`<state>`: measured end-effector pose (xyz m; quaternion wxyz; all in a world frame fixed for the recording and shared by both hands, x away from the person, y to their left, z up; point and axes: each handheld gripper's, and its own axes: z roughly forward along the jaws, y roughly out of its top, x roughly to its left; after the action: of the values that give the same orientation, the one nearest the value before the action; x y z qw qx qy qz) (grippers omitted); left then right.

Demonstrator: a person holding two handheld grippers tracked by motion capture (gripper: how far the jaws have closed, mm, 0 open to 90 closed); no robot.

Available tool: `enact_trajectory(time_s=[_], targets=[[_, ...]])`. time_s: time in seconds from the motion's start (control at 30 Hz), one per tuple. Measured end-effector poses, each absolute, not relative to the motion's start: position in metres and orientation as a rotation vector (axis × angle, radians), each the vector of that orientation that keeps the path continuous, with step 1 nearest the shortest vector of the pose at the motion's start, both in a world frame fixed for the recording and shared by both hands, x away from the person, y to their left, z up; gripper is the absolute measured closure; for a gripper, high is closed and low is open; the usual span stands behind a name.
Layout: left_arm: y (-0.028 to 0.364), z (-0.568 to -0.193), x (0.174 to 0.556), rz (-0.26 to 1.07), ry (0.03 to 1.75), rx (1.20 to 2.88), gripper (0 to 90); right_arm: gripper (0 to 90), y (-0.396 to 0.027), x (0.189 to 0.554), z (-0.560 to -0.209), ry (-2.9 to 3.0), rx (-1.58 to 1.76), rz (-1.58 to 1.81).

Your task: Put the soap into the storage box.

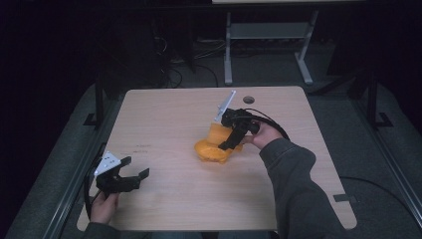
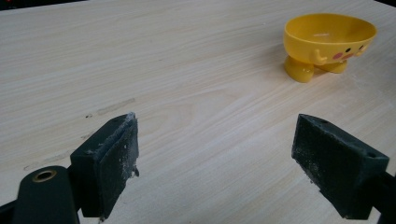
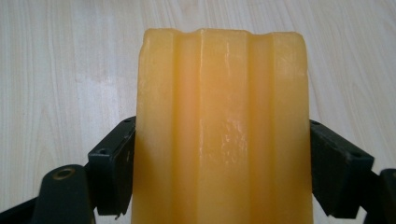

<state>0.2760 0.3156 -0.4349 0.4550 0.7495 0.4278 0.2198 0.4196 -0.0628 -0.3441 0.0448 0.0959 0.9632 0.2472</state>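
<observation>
Two grippers are in my hands. My right gripper (image 1: 230,142) is out over the middle of the wooden table (image 1: 164,114), my sleeve (image 1: 293,184) stretched forward and my hand (image 1: 263,134) wrapped round its handle, the body tilted so its jaws point down and back toward me. Its jaws are clamped on both flanks of a ribbed orange block (image 3: 222,126), which in the right gripper view rises between the pads and runs well beyond their tips. From above, that orange block sits right at a yellow bowl (image 1: 211,151), just under the jaw tips; I cannot tell whether block and bowl touch.

My left gripper (image 1: 133,174) is low at the near left edge of the table, my left hand (image 1: 104,206) tucked beneath it, its grey plate (image 1: 107,163) facing up. Its jaws stand wide apart with nothing between them but bare wood. Ahead of it and off to its right, well apart, stands the yellow bowl (image 2: 329,42), upright on stubby feet, with a little face on its side. Nothing lies between this gripper and the bowl.
</observation>
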Motion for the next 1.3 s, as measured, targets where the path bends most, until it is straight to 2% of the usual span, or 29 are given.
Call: enact_trajectory(time_s=[0.4, 1.3], targets=[[0.315, -0.435, 0.276, 0.541, 1.055, 1.85, 14.1, 20.6, -0.048, 0.42, -0.344, 2.952, 0.244, 0.742], [0.315, -0.435, 0.276, 0.543, 1.052, 1.853, 14.1, 20.6, -0.027, 0.433, -0.381, 3.03, 0.249, 0.657]])
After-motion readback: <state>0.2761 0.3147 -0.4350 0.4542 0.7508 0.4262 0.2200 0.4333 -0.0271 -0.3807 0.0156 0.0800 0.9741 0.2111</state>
